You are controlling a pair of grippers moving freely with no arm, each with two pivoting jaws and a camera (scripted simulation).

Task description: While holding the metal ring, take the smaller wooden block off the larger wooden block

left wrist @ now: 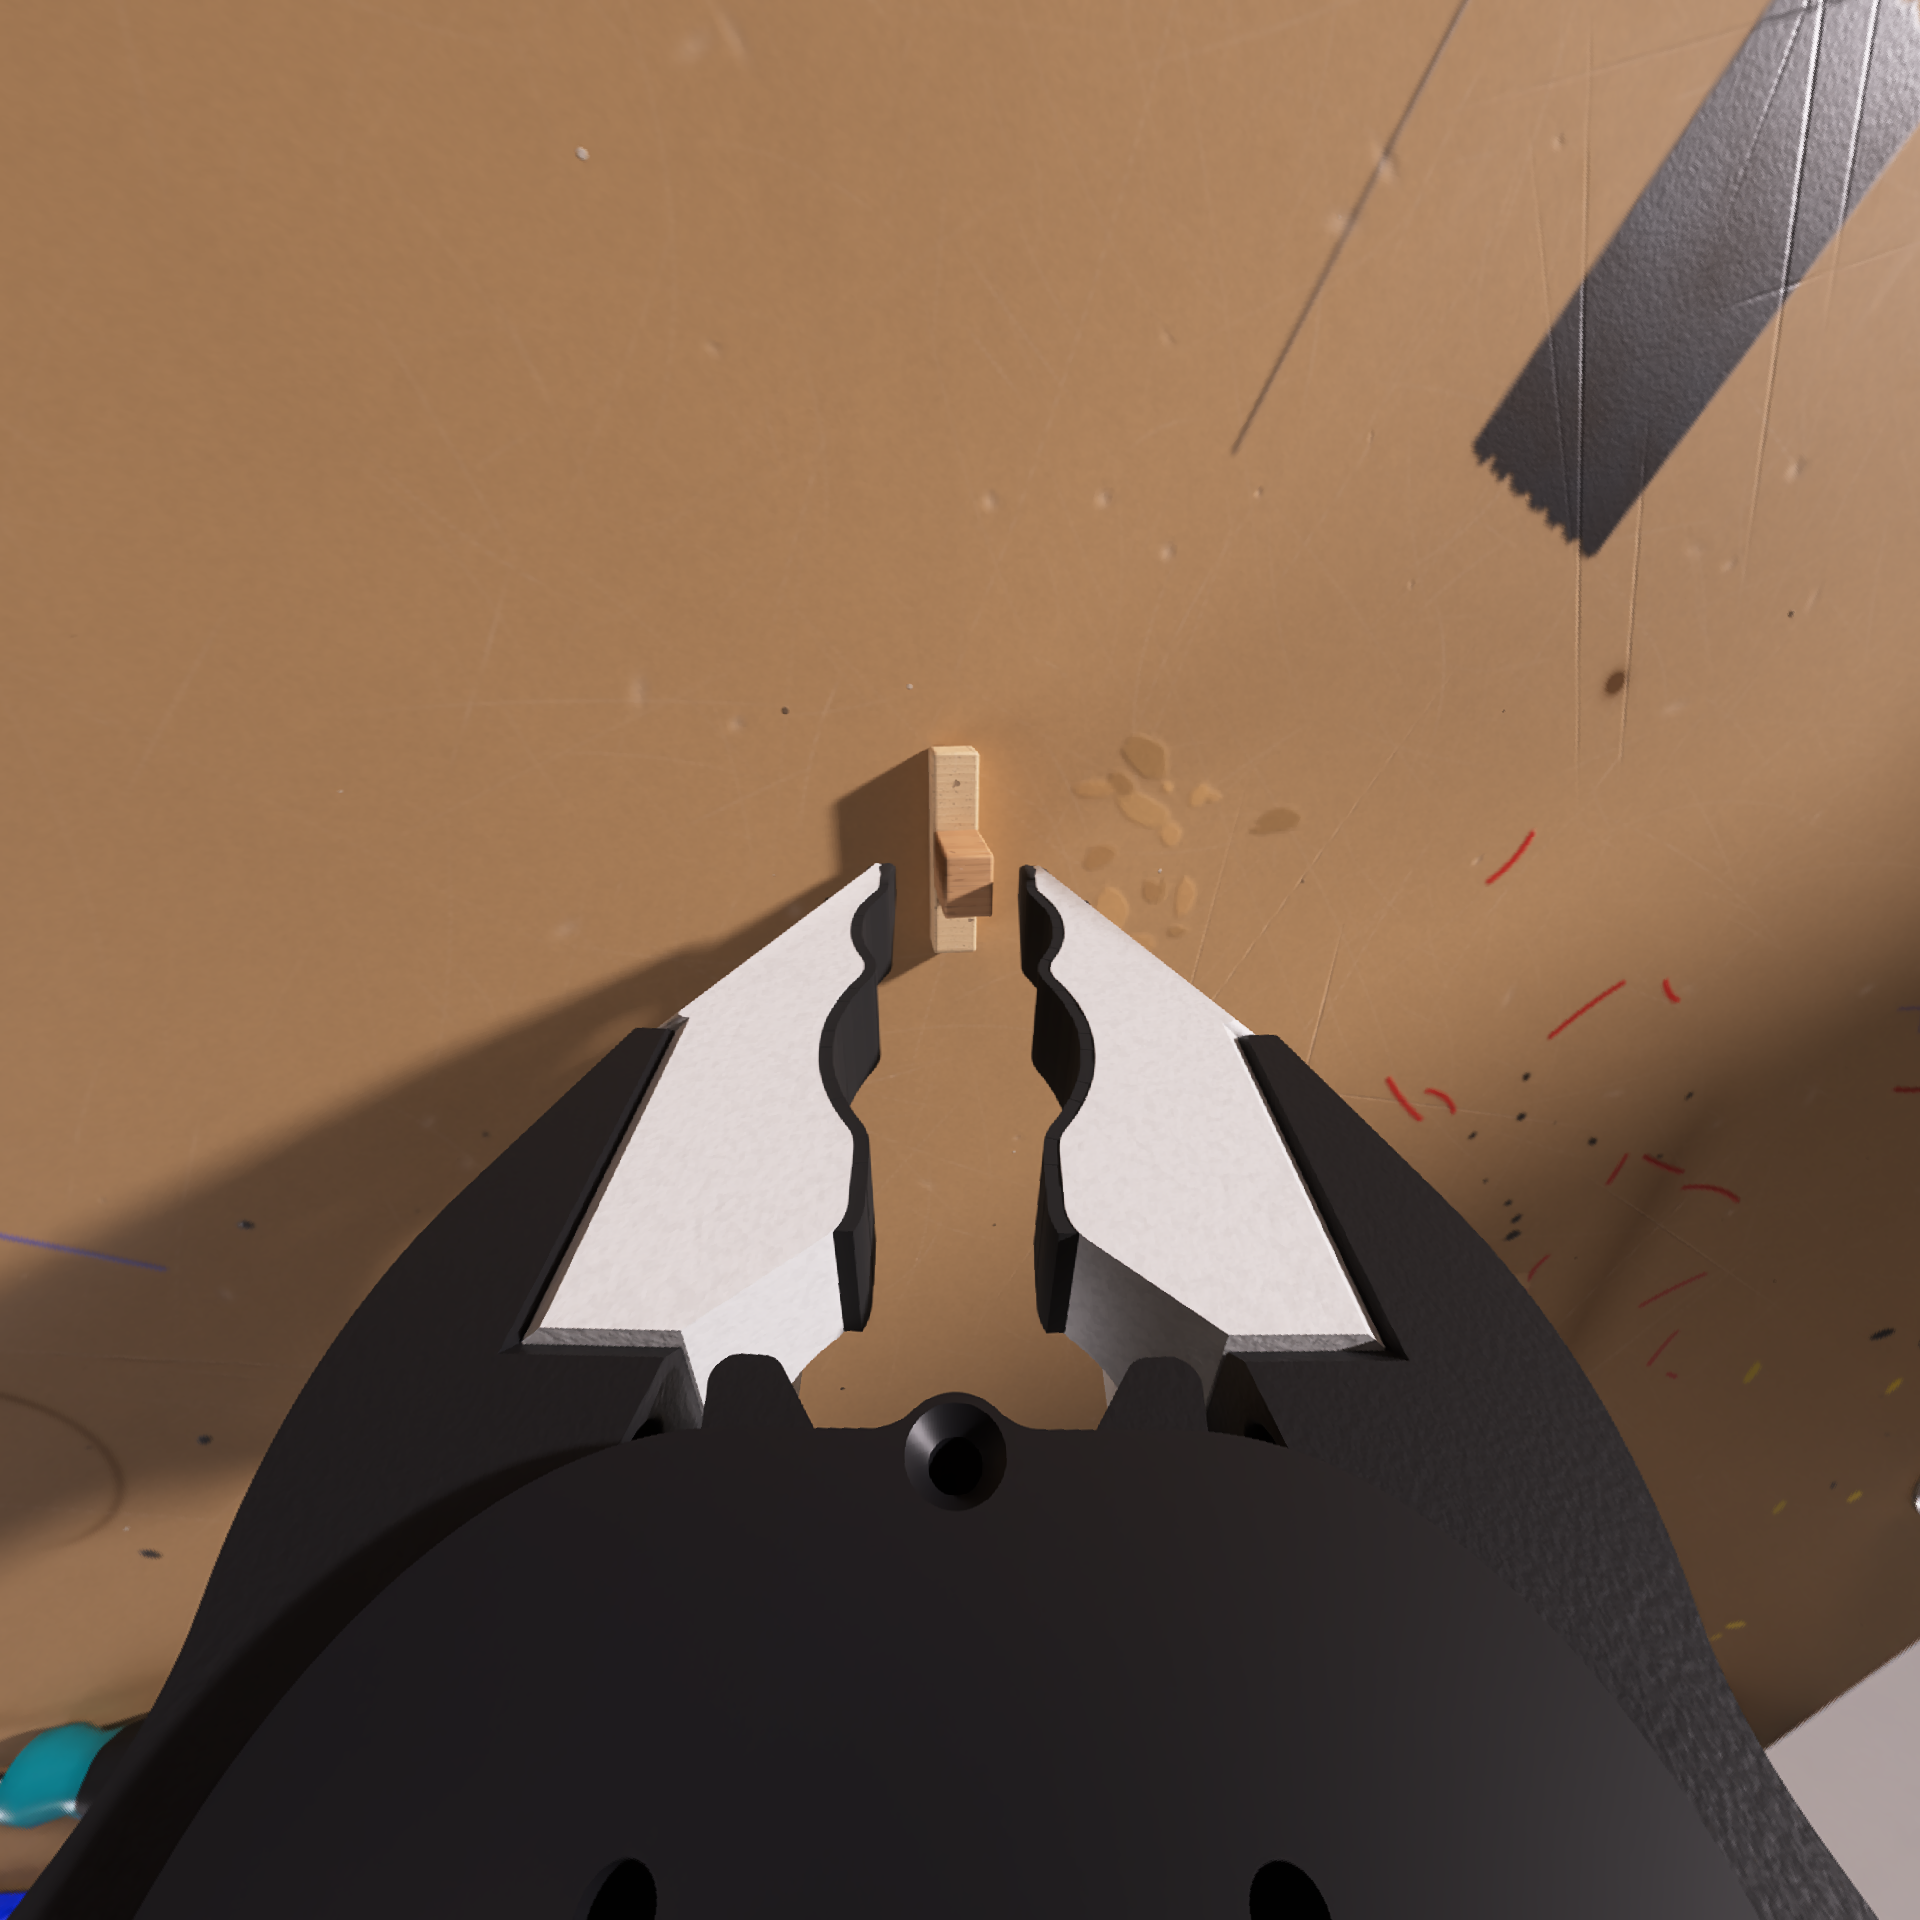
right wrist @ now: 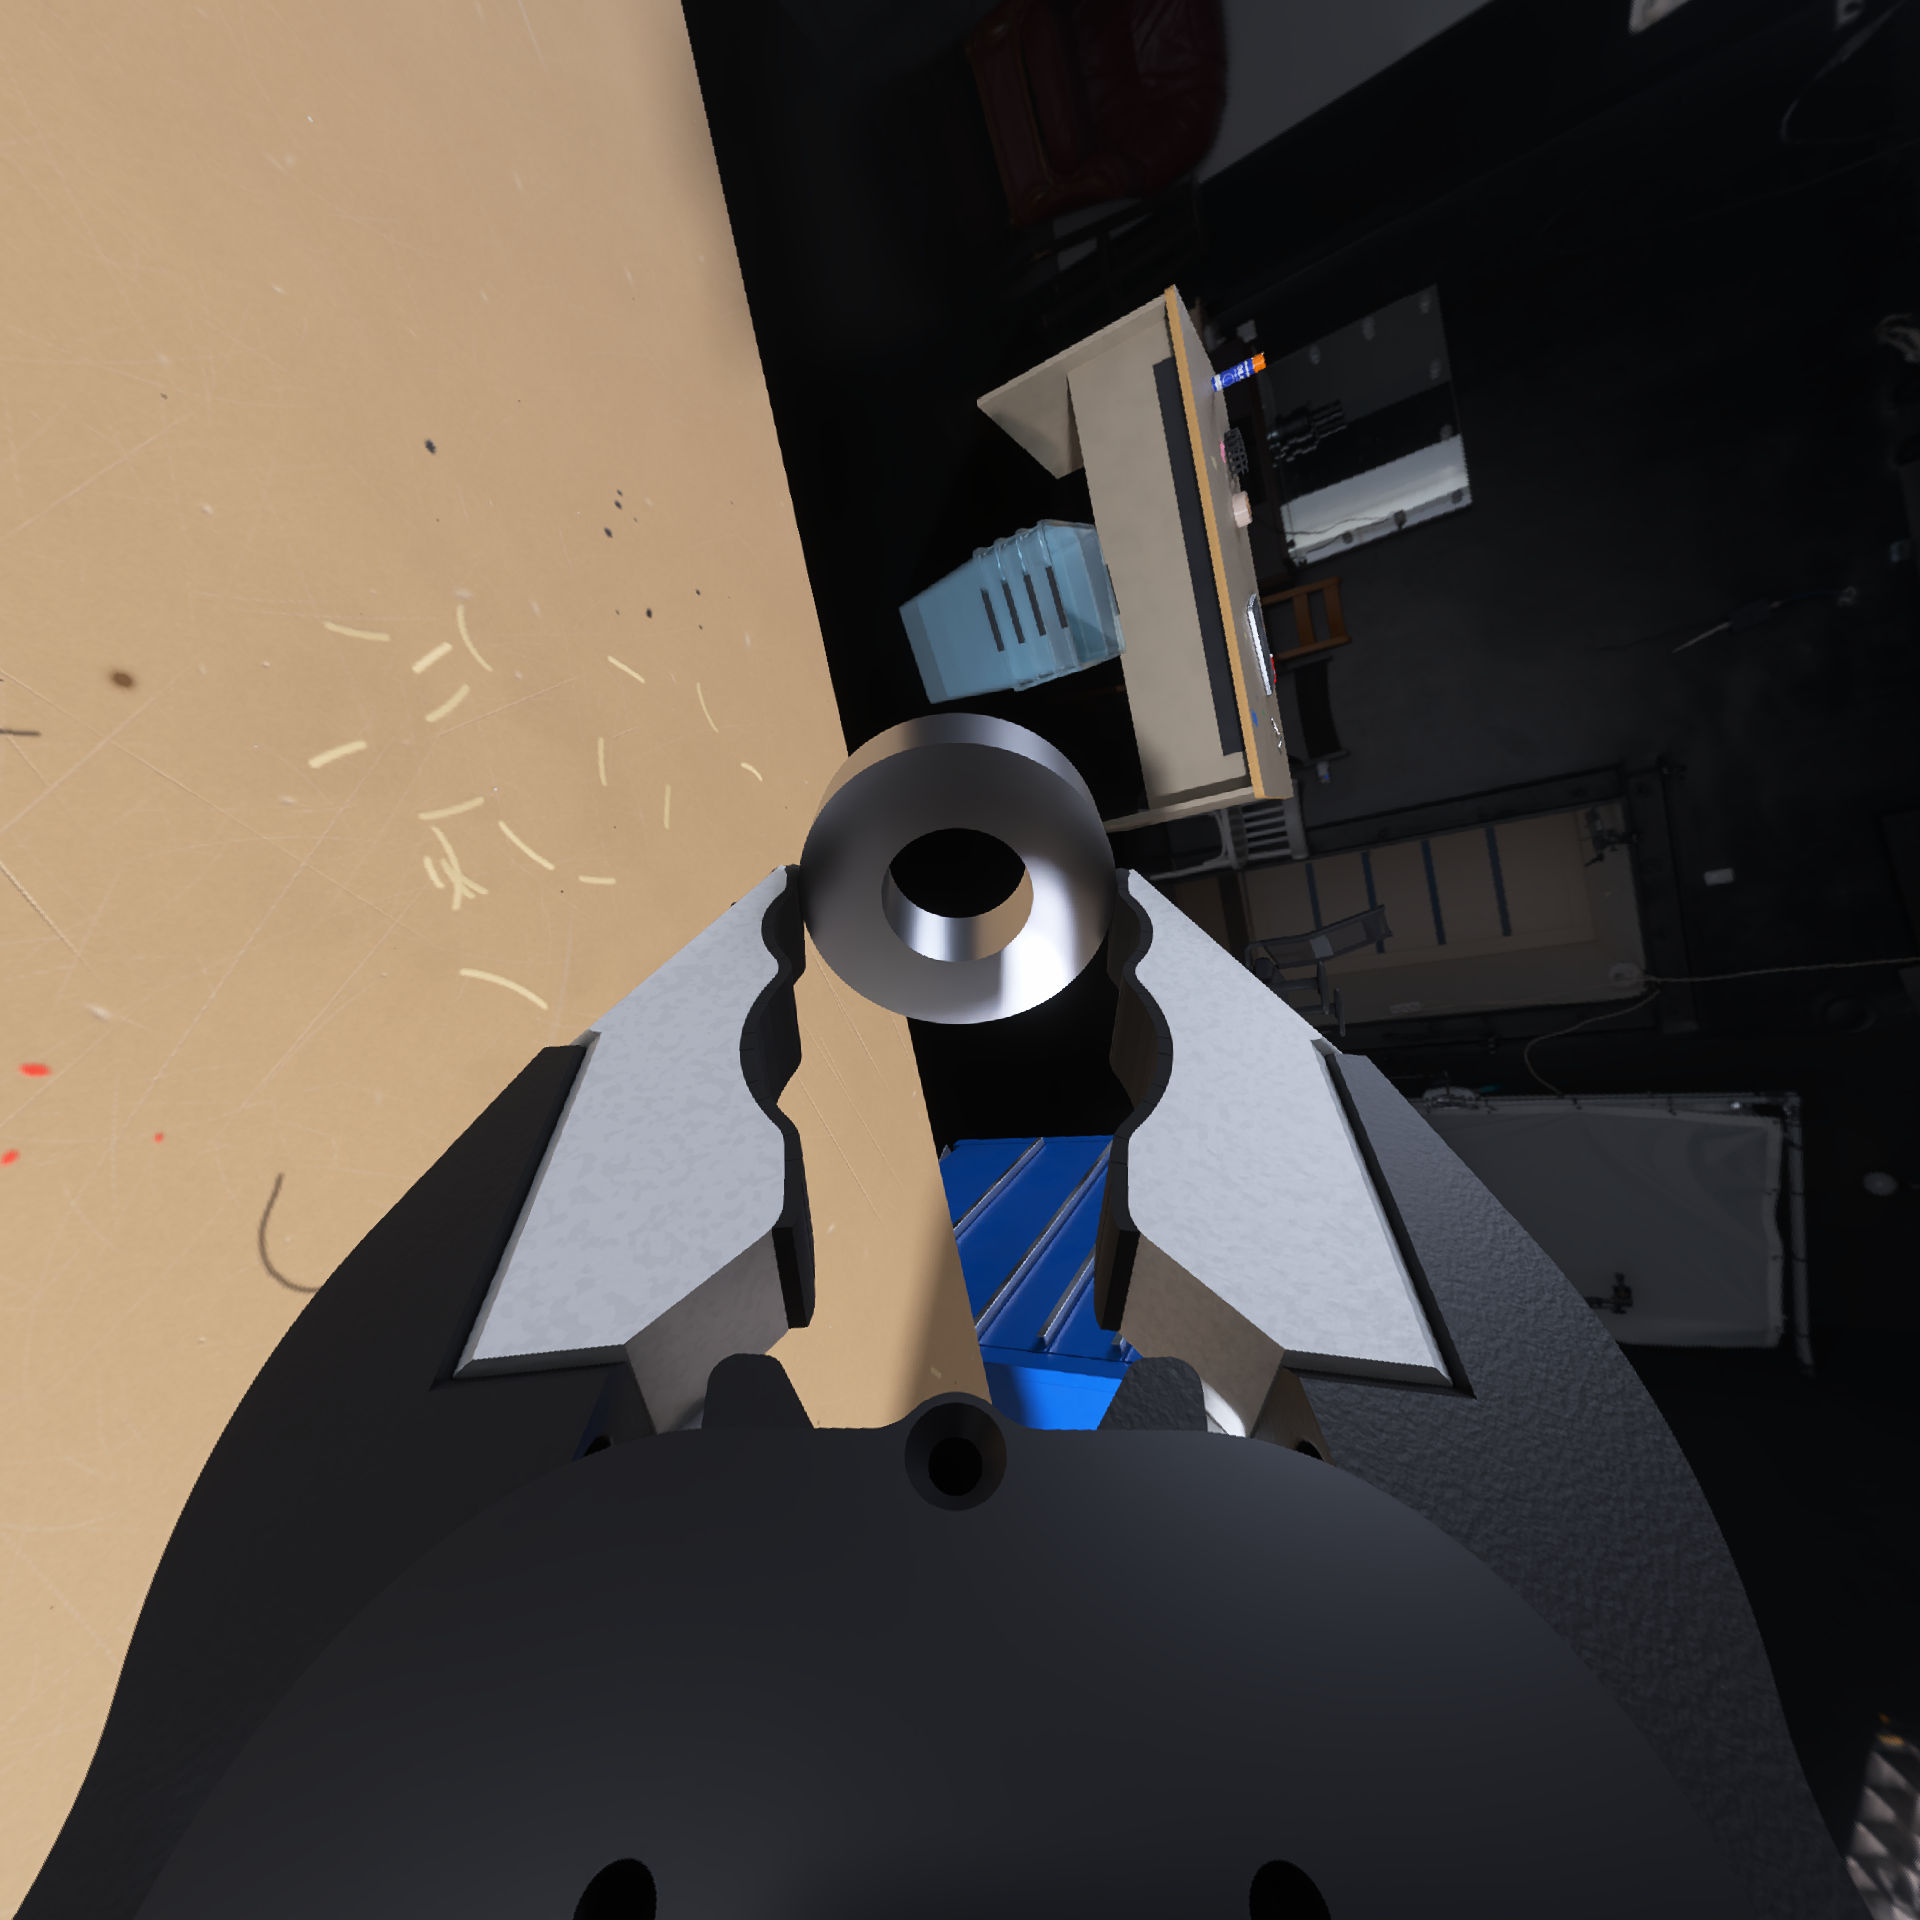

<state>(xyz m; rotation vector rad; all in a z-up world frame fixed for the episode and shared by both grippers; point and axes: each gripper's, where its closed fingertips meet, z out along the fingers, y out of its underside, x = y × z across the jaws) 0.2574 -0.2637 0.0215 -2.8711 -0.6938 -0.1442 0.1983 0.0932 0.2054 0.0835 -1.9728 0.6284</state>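
In the left wrist view a pale, long wooden block [left wrist: 954,790] lies on the brown table, with a smaller, darker wooden block [left wrist: 966,875] resting across its middle. My left gripper [left wrist: 956,894] is open and empty, its fingertips either side of the blocks and above them, apart from both. In the right wrist view my right gripper [right wrist: 956,904] is shut on a thick shiny metal ring [right wrist: 956,868], held by its outer wall between the fingertips over the table's edge, its hole facing the camera.
A strip of grey tape [left wrist: 1704,260] lies on the table at the upper right. The table edge [right wrist: 810,623] runs diagonally, with dark room beyond it holding a blue bin [right wrist: 1029,1247], a pale blue crate [right wrist: 1013,613] and a desk [right wrist: 1164,561].
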